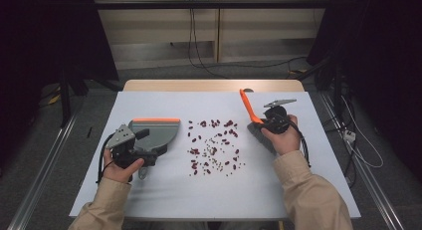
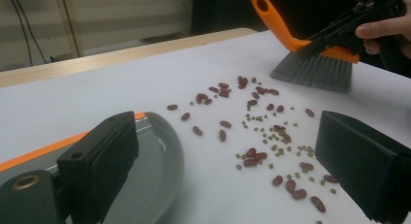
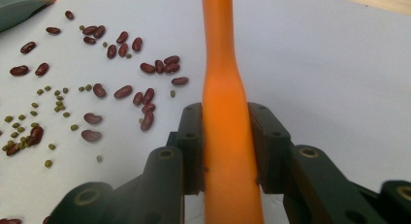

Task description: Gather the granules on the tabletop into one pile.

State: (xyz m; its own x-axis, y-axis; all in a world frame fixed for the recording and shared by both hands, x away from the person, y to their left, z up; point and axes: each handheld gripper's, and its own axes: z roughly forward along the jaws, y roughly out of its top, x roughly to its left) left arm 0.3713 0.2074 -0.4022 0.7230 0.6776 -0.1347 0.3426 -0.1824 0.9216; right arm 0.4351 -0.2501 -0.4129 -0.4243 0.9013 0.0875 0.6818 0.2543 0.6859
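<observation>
Right now the right gripper [image 1: 268,121], at about three o'clock on the white table [image 1: 149,190] in the high view, has its jaws closed on the orange plastic handle of a small hand brush [image 3: 225,112]; the right gripper view shows both black pads pressed flat against the handle's sides. That brush's grey bristles [image 2: 312,71] point down at the table just past the scattered beans, toward one o'clock in the left gripper view, though whether they touch the surface I cannot tell. Dark red kidney beans [image 1: 214,124] and small green mung beans [image 1: 213,161] lie loose across the middle of the table, between the two hands. At nine o'clock lies the grey plastic dustpan with an orange edge strip [image 1: 159,128], its far edge at twelve o'clock. The left gripper [image 1: 142,160] is at the dustpan's near end, at about seven o'clock from it; in the left gripper view its jaws stand wide apart, one above the pan's rim and one above the beans, pressing on nothing
</observation>
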